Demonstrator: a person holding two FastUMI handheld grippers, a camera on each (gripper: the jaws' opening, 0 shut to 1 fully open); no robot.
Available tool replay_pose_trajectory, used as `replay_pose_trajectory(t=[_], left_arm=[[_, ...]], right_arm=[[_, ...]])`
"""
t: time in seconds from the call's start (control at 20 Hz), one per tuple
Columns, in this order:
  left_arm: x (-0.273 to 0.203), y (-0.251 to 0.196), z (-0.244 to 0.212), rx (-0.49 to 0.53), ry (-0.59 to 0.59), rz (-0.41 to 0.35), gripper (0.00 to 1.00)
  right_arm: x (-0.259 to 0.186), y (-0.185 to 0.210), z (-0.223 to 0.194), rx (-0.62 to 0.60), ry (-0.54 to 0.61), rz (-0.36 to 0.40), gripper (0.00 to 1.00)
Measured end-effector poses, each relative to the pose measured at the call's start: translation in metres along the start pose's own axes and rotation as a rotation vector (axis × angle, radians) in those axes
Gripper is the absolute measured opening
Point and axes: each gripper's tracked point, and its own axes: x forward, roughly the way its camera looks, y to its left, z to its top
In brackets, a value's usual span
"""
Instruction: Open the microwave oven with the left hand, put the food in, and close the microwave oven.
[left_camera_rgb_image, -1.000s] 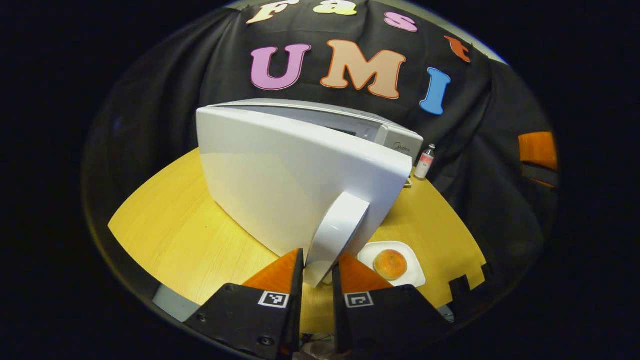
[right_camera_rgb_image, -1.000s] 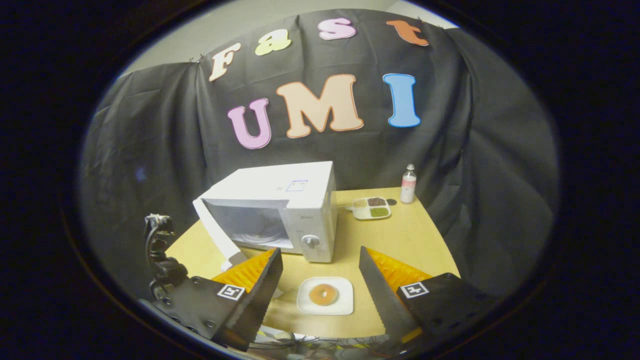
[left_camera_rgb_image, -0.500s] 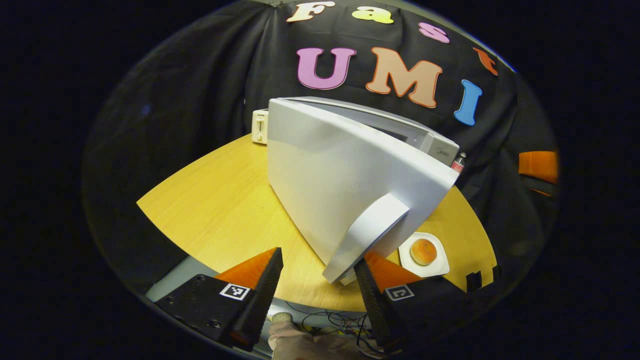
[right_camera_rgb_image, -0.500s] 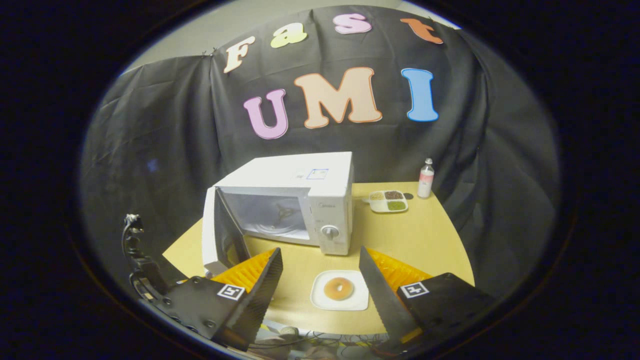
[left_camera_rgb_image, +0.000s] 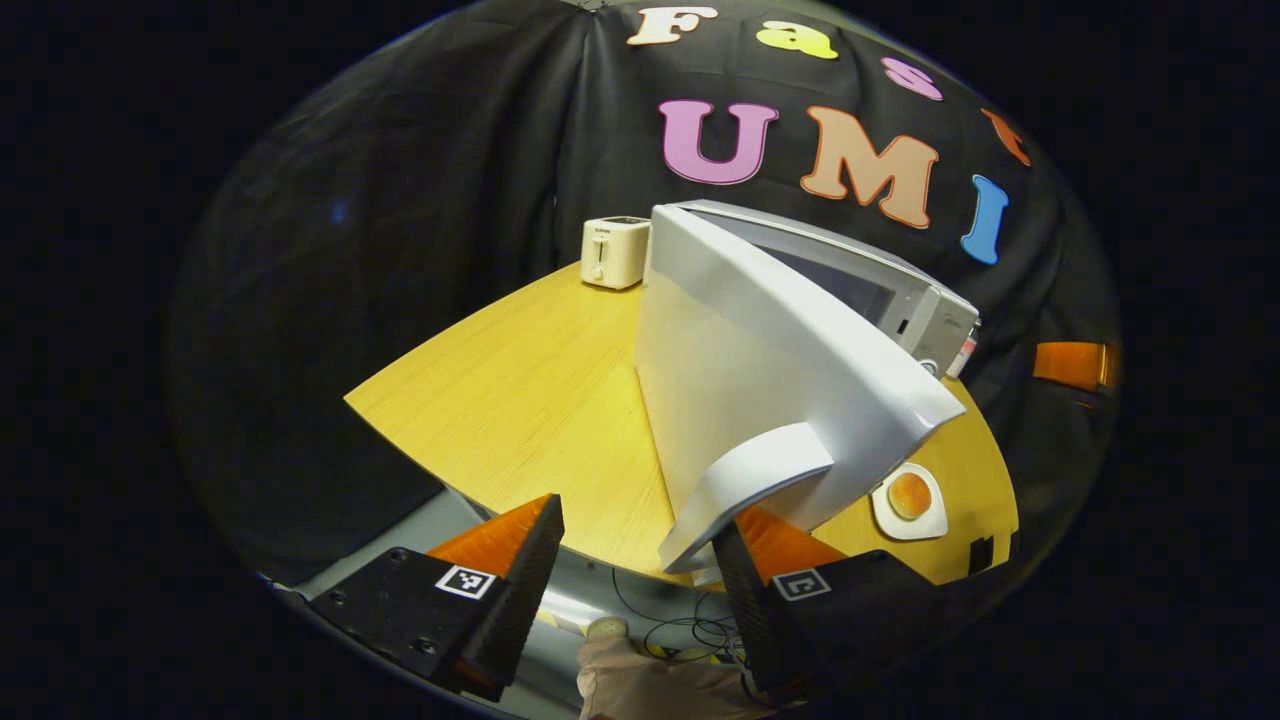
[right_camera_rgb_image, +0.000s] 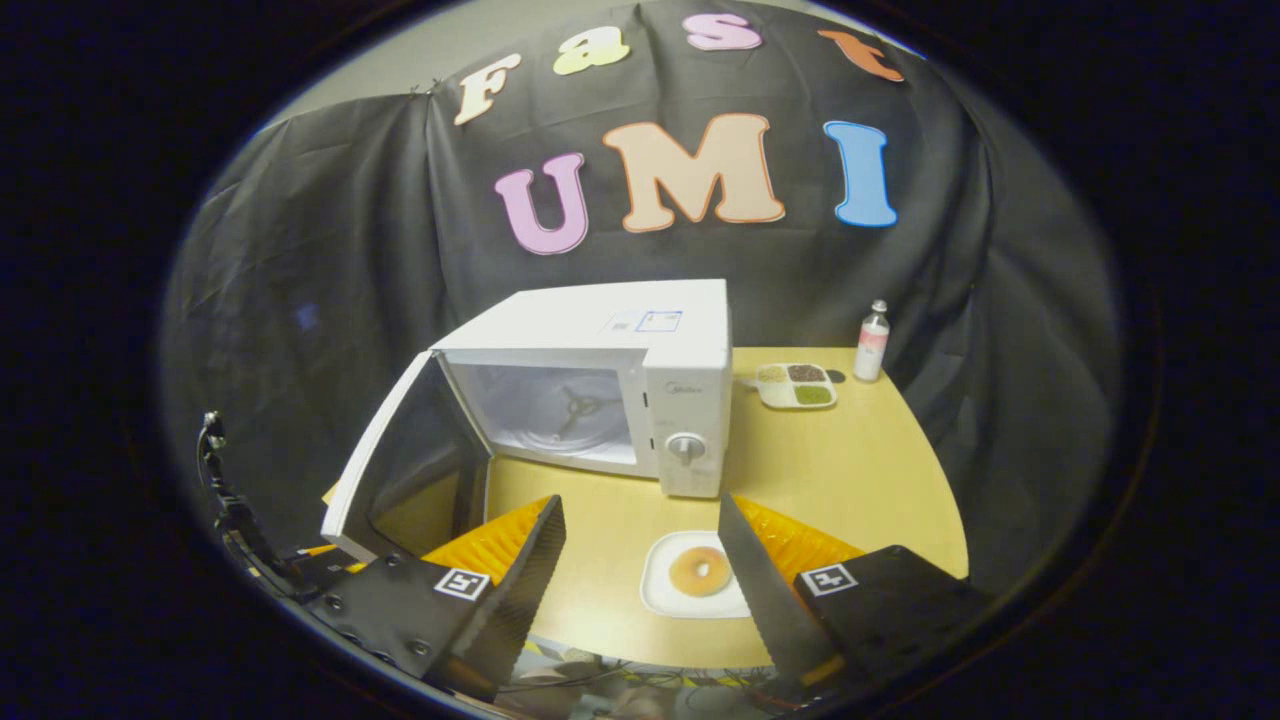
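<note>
Right gripper view: donut just ahead of hand-held gripper.

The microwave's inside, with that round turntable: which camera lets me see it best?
The right gripper view. It faces the open microwave head-on, so the cavity and turntable show clearly. The left gripper view looks at the outer face of the swung-out door, which blocks the cavity.
</note>
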Motion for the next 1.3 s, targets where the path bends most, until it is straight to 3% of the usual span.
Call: replay_pose_trajectory(t=[0.1, 0.15, 0.2, 0.3, 0.65, 0.7, 0.95, 1.05, 1.3], left_arm=[[-0.002, 0.008, -0.001, -0.015, 0.013, -0.004, 0.85], [-0.003, 0.012, -0.001, -0.018, 0.02, -0.01, 0.9], [-0.002, 0.016, -0.001, -0.018, 0.024, -0.015, 0.85], [-0.003, 0.023, 0.0, -0.01, 0.037, -0.023, 0.86], [-0.004, 0.059, 0.006, 0.016, 0.078, -0.068, 0.87], [-0.004, 0.063, 0.006, 0.011, 0.081, -0.074, 0.87], [-0.004, 0.08, 0.009, -0.012, 0.089, -0.092, 0.87], [-0.004, 0.089, 0.008, -0.018, 0.093, -0.093, 0.87], [-0.009, 0.128, 0.01, 0.018, 0.084, -0.006, 0.89]], right_arm=[[0.008, 0.01, -0.002, -0.003, 0.004, 0.009, 0.93], [0.012, 0.015, -0.004, 0.005, 0.01, 0.015, 0.93], [0.016, 0.02, -0.007, 0.019, 0.018, 0.021, 0.93], [0.024, 0.026, -0.009, 0.046, 0.023, 0.022, 0.93], [0.052, 0.01, -0.03, 0.081, 0.035, -0.07, 0.96], [0.057, 0.003, -0.039, 0.089, 0.05, -0.093, 0.92], [0.087, -0.041, -0.098, 0.083, 0.173, -0.203, 0.96], [0.098, -0.051, -0.125, 0.072, 0.242, -0.216, 0.93], [0.117, -0.062, -0.166, 0.098, 0.344, -0.232, 0.97]])
